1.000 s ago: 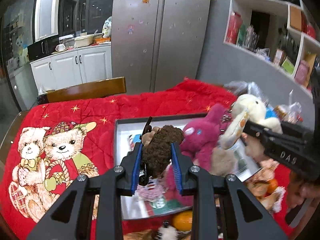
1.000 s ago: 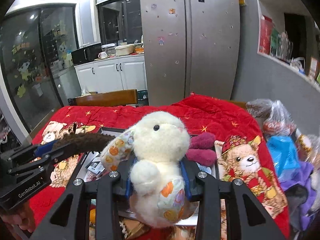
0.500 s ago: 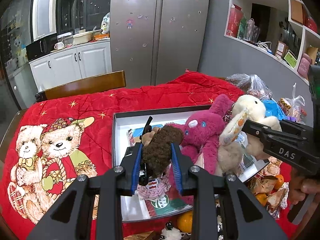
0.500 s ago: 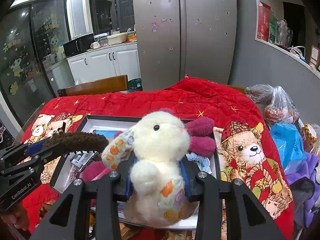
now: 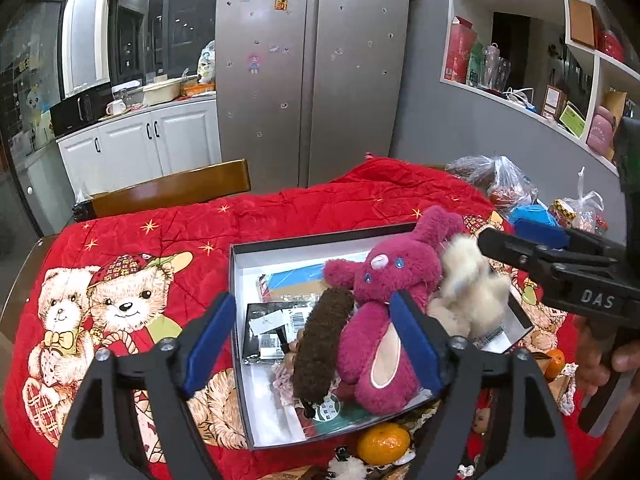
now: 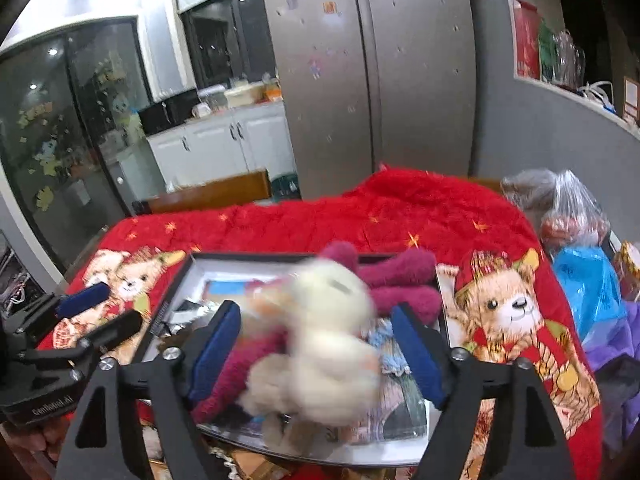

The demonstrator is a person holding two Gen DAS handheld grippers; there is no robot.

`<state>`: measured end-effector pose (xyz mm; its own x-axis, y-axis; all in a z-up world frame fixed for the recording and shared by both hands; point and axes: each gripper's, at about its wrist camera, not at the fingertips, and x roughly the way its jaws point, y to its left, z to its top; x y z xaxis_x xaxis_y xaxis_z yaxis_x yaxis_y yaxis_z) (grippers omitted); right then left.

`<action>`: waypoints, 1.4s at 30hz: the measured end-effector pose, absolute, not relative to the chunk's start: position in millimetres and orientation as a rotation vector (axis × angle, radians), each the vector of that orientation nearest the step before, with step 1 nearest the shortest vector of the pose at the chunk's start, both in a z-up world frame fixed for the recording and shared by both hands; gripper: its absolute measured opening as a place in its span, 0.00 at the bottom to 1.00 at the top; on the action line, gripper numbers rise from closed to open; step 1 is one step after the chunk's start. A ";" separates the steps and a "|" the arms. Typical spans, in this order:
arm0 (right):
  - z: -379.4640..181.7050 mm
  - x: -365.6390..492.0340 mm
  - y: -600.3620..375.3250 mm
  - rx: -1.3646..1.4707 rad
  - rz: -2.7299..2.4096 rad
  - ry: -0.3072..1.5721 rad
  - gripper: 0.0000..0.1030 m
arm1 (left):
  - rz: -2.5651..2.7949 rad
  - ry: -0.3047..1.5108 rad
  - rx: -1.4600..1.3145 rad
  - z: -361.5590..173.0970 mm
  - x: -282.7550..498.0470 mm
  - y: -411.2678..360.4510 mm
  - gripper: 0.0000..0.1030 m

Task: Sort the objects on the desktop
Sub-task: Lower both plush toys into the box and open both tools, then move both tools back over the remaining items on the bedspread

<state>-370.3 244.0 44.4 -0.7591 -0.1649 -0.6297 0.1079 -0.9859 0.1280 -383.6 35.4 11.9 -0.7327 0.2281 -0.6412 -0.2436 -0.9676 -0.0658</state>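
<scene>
Three plush toys (image 5: 384,312) in box (image 5: 256,252)

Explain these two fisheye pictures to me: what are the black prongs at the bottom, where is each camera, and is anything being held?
No robot here: a person holds a two-finger tool in each hand, a camera on each looking along its fingers. One view shows the left gripper, the other the right gripper. Both sets of jaws are opening. The brown plush and blurred cream plush sit between the pads, ungripped, over the open box. A magenta plush lies inside. The box sits on a red bear-print cloth; an orange lies nearby.
</scene>
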 end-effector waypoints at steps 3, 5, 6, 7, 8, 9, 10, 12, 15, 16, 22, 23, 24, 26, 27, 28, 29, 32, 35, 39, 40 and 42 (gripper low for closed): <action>51.5 -366.0 243.2 0.984 -2.835 -0.083 0.80 | 2.707 0.016 -1.009 12.8 -384.4 33.6 0.79; 54.3 -364.2 244.6 0.980 -2.833 -0.083 0.80 | 2.709 0.003 -1.006 14.0 -384.0 31.5 0.79; 55.5 -363.8 245.8 0.980 -2.825 -0.093 0.80 | 2.712 0.003 -1.006 14.6 -383.5 30.7 0.79; 56.5 -363.1 246.5 0.977 -2.818 -0.103 0.80 | 2.717 0.005 -1.005 15.6 -382.9 30.3 0.79; 57.2 -362.3 246.4 0.976 -2.813 -0.107 0.80 | 2.722 0.009 -1.002 16.8 -382.2 29.6 0.79; 58.0 -361.5 245.7 0.977 -2.808 -0.105 0.80 | 2.728 0.012 -0.995 18.6 -380.9 28.8 0.79; 59.0 -360.4 244.5 0.977 -2.801 -0.099 0.80 | 2.732 0.013 -0.992 20.3 -379.8 28.0 0.79; 61.6 -358.3 241.9 0.974 -2.794 -0.092 0.80 | 2.737 0.007 -0.982 26.2 -376.3 26.0 0.79; 70.4 -349.2 236.6 0.949 -2.770 -0.085 0.80 | 2.743 -0.014 -0.953 39.3 -366.8 21.8 0.79; 74.0 -345.6 234.8 0.938 -2.767 -0.079 0.80 | 2.745 -0.016 -0.942 44.6 -362.6 20.7 0.79; 108.7 -295.4 221.0 0.816 -2.810 0.023 0.80 | 2.790 0.007 -0.825 88.6 -311.7 9.4 0.82; 116.3 -283.0 219.2 0.783 -2.818 0.034 0.80 | 2.801 0.002 -0.822 94.8 -303.4 7.5 0.84; 120.9 -275.3 218.5 0.764 -2.821 0.035 0.80 | 2.814 -0.007 -0.822 100.0 -296.0 5.7 0.85; 131.4 -257.6 217.3 0.730 -2.821 0.018 0.80 | 2.818 -0.013 -0.818 108.0 -281.4 3.0 0.85; 135.4 -252.4 216.7 0.720 -2.821 0.011 0.80 | 2.812 -0.010 -0.809 111.5 -272.3 2.0 0.85; 138.8 -246.0 216.0 0.709 -2.824 0.007 0.80 | 2.810 -0.006 -0.798 114.3 -264.4 1.5 0.85; 142.9 -236.8 214.8 0.698 -2.831 0.010 0.80 | 2.810 0.006 -0.787 116.3 -253.8 0.8 0.85; 147.6 -215.2 211.2 0.666 -2.867 0.042 0.80 | 2.804 0.027 -0.786 115.6 -230.0 0.5 0.86; 142.3 -198.8 209.2 0.658 -2.903 0.078 0.81 | 2.774 0.021 -0.794 104.0 -204.4 -2.7 0.86; 123.2 -183.2 215.1 0.691 -2.918 0.040 0.81 | 2.853 0.118 -0.817 75.4 -176.6 -4.3 0.86; 114.4 -177.4 218.9 0.703 -2.944 0.016 0.81 | 2.904 0.147 -0.811 65.4 -169.1 -5.2 0.86; 98.2 -166.2 226.3 0.708 -3.015 0.013 0.81 | 2.912 0.147 -0.824 47.8 -161.5 -5.7 0.86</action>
